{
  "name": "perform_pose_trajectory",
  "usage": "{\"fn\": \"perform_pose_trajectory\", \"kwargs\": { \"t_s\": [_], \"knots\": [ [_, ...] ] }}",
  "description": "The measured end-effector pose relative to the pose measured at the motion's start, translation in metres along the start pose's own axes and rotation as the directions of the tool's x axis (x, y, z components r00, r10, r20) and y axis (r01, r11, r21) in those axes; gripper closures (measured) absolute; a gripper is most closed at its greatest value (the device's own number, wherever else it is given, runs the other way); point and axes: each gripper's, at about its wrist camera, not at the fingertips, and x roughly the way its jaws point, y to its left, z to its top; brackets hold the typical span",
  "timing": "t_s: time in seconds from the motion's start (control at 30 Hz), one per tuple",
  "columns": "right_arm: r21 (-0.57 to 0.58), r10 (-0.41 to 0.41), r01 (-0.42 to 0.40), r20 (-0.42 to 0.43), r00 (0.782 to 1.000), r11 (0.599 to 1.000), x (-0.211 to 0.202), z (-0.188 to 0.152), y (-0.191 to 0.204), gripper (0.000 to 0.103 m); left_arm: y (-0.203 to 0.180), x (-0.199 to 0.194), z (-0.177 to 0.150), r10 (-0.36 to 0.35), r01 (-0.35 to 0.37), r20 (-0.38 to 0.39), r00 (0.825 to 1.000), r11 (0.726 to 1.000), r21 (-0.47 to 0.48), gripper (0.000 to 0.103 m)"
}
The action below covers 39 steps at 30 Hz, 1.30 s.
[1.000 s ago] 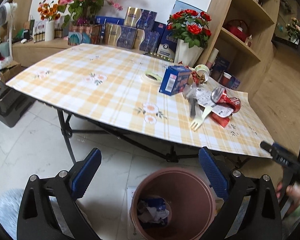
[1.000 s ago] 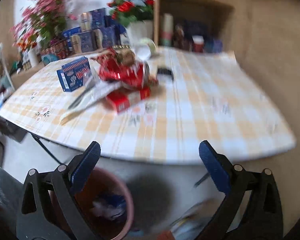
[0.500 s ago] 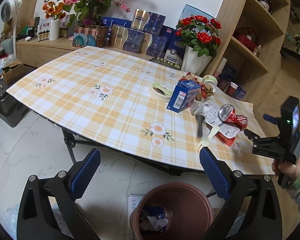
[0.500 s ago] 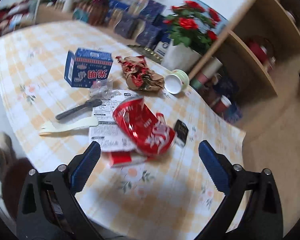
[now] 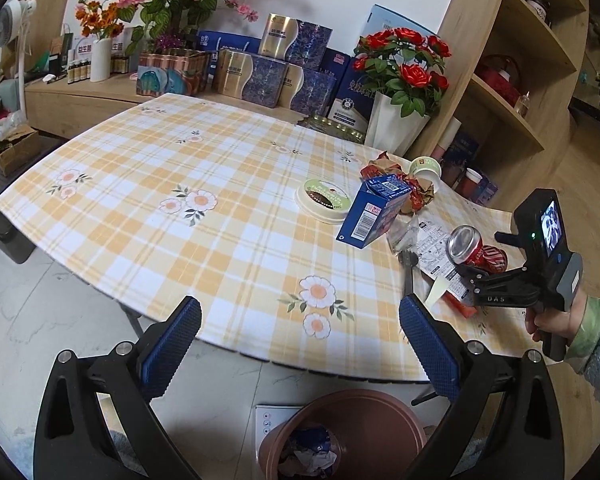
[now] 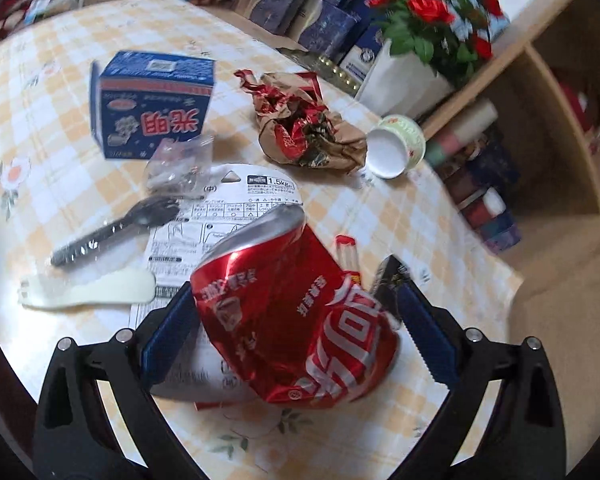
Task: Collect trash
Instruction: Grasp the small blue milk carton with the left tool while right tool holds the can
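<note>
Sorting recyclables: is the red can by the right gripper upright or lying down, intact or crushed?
Lying on its side and crushed: the red can is dented and creased, its silver end facing sideways, resting on a printed sheet.

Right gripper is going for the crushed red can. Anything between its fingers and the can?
Nothing visible. The crushed red drink can already lies between the right gripper's blue fingers, whose jaws have just been closing. The can rests on a printed white sheet, with the black plastic spoon off to the side.
</note>
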Motion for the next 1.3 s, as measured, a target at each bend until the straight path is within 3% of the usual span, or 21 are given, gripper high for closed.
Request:
{"fn": "perform_pose_trajectory", "kwargs": {
  "t_s": [0.1,0.17,0.2,0.3,0.4,0.63,0.83,0.9,1.0,1.13,1.2,1.27,1.3],
  "knots": [
    [0.074,0.085,-0.084,-0.008,0.996,0.994,0.005,0.000,-0.010,0.024,-0.004,0.011,0.006,-0.008,0.008,-0.014,1.000,1.000,0.013,0.006],
    [0.113,0.126,-0.125,-0.009,0.992,0.986,0.005,-0.002,-0.015,0.043,-0.008,0.020,0.010,-0.015,0.015,-0.023,1.000,1.000,0.027,0.006],
    [0.145,0.160,-0.156,-0.010,0.987,0.977,0.005,-0.003,-0.019,0.044,-0.010,0.023,0.012,-0.020,0.020,-0.028,0.999,0.999,0.034,0.006],
    [0.201,0.162,-0.163,0.024,0.987,0.966,-0.003,-0.007,-0.031,0.060,-0.018,0.036,0.018,-0.036,0.038,-0.042,0.999,0.997,0.063,0.006],
    [0.280,0.190,-0.207,0.086,0.978,0.938,-0.017,-0.012,-0.050,0.061,-0.030,0.049,0.025,-0.054,0.059,-0.054,0.997,0.993,0.098,0.006],
    [0.454,0.151,-0.234,0.212,0.965,0.860,-0.046,-0.031,-0.094,0.062,-0.058,0.083,0.044,-0.078,0.090,-0.071,0.994,0.976,0.199,0.006],
    [0.563,0.136,-0.291,0.301,0.944,0.773,-0.063,-0.048,-0.112,0.062,-0.085,0.125,0.070,-0.066,0.088,-0.076,0.995,0.933,0.349,0.006],
    [0.573,0.134,-0.301,0.315,0.939,0.762,-0.068,-0.053,-0.112,0.062,-0.092,0.140,0.079,-0.082,0.111,-0.089,0.993,0.911,0.397,0.006],
    [0.570,0.128,-0.297,0.317,0.940,0.766,-0.074,-0.058,-0.109,0.062,-0.102,0.161,0.092,-0.043,0.077,-0.083,0.996,0.881,0.466,0.008],
    [0.562,0.125,-0.289,0.313,0.942,0.775,-0.077,-0.064,-0.105,0.062,-0.104,0.184,0.101,-0.032,0.078,-0.103,0.994,0.871,0.484,0.011],
    [0.561,0.123,-0.281,0.302,0.945,0.779,-0.077,-0.067,-0.103,0.062,-0.104,0.192,0.100,-0.031,0.087,-0.123,0.992,0.869,0.488,0.019],
    [0.570,0.127,-0.282,0.296,0.947,0.772,-0.075,-0.071,-0.103,0.062,-0.102,0.202,0.097,-0.045,0.124,-0.172,0.984,0.866,0.484,0.051],
    [0.579,0.131,-0.286,0.295,0.946,0.763,-0.075,-0.073,-0.103,0.062,-0.101,0.203,0.096,-0.050,0.131,-0.178,0.983,0.868,0.478,0.052]
  ]
}}
